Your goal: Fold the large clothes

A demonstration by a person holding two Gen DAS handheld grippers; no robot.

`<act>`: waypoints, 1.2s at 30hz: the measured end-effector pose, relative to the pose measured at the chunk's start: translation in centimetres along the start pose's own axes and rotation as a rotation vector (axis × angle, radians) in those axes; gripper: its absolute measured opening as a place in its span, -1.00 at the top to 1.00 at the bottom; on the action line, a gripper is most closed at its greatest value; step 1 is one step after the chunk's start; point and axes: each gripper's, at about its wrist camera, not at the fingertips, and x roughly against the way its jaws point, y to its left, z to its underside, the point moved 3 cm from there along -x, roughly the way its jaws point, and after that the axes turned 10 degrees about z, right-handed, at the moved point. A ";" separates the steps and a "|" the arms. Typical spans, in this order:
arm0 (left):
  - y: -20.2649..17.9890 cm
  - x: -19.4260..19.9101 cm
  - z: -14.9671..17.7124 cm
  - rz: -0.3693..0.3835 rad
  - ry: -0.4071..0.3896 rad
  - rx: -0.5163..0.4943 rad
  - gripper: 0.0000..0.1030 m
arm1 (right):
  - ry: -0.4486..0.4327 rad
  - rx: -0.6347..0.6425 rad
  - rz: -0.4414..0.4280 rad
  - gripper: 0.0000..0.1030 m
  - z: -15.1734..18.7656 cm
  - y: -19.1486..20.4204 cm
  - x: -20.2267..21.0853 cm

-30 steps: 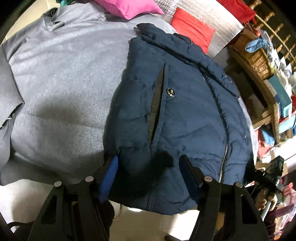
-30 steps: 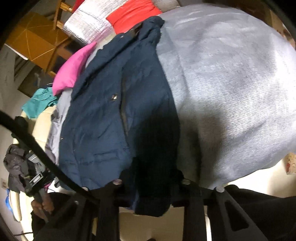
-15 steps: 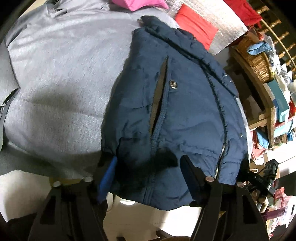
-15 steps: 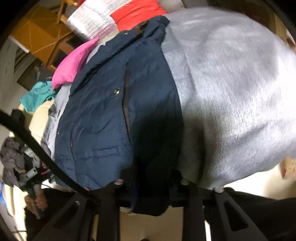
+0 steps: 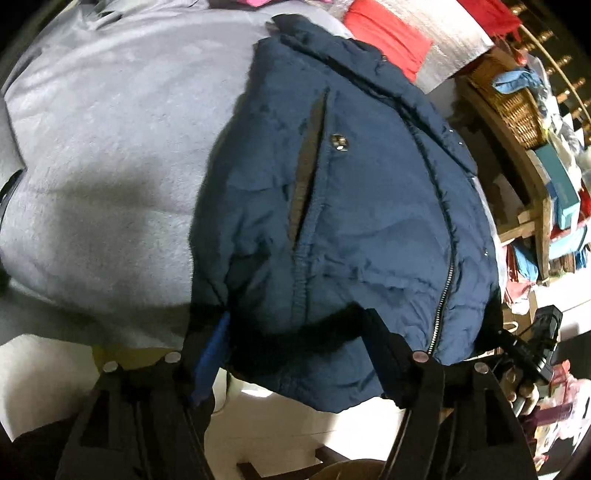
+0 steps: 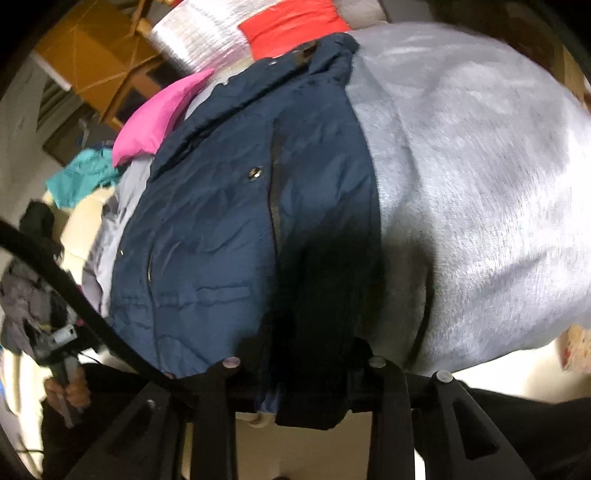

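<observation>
A grey blanket (image 5: 110, 155) covers the table, with a pink cushion (image 6: 159, 114) and red cushion (image 5: 388, 33) at its far side. The navy jacket (image 5: 351, 206) lies on it, hem hanging over the near edge. The left gripper (image 5: 295, 350) straddles that hem, jaws opening. The right gripper (image 6: 303, 373), jaws opening too, seems still to pinch the jacket's dark folded edge
</observation>
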 end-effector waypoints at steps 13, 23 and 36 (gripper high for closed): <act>-0.7 -0.9 -0.3 0.042 -0.002 -0.013 0.22 | -0.018 0.007 0.004 0.48 -0.2 0.6 -0.1; -2.5 1.5 0.0 0.085 -0.074 -0.060 0.71 | -0.107 0.035 -0.014 0.71 -0.3 1.7 2.1; -6.6 7.6 1.9 0.088 -0.112 -0.142 0.78 | -0.057 0.049 -0.088 0.72 2.7 1.7 5.8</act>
